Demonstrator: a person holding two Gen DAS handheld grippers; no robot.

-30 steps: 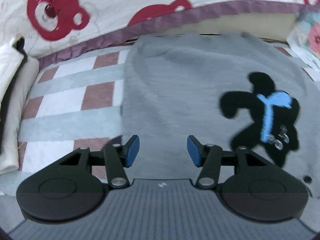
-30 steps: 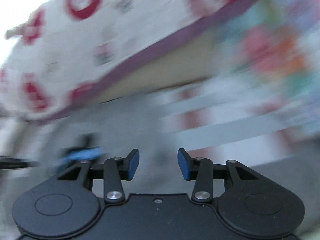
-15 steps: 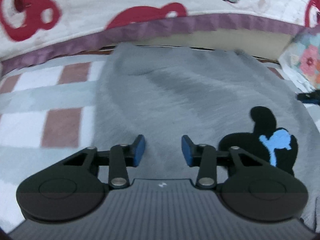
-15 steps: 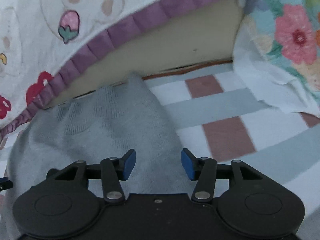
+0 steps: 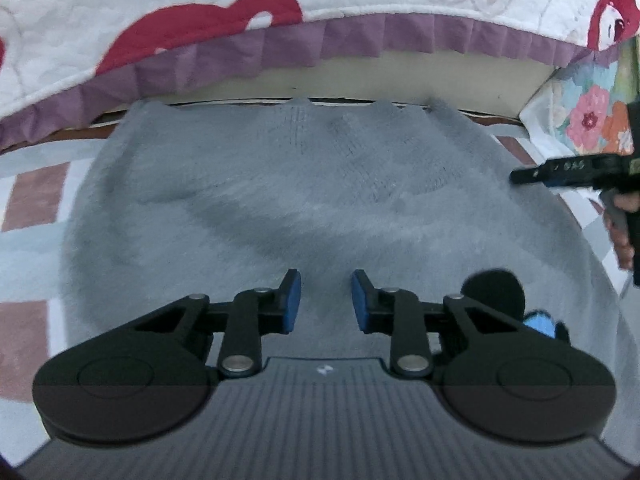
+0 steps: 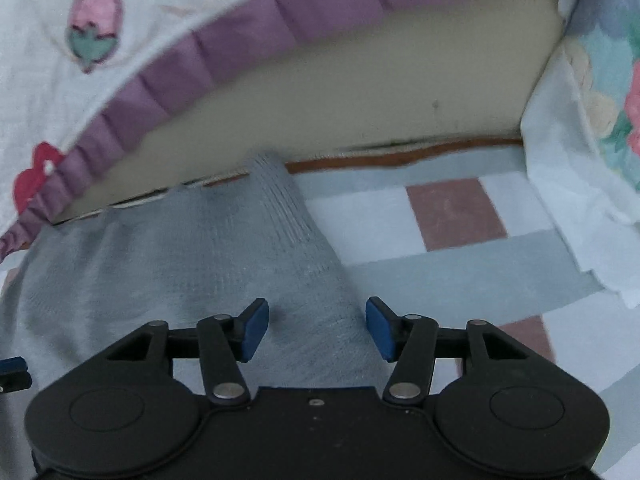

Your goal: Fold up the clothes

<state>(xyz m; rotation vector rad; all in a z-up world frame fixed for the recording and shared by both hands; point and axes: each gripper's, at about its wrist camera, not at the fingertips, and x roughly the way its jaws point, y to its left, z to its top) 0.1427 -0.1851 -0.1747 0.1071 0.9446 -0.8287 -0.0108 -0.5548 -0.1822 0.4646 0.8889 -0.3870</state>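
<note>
The left claw (image 5: 325, 298), its jaws closing with nothing pinched, hangs over the fuzzy grey knitted sweater (image 5: 312, 200). The right claw (image 6: 316, 328), jaws spreading and empty, hangs above the sweater's edge on the pink-and-grey checked blanket (image 6: 460, 248).

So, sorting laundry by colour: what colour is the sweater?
Grey sweater, clearest in the left wrist view.

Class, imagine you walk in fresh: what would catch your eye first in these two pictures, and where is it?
A grey knitted sweater lies spread over the checked rug, filling the middle of both views. Behind it hangs a white quilt with red bears and a purple frill. The left gripper is closing and the right gripper opening, both just above the knit, nothing pinched.
</note>
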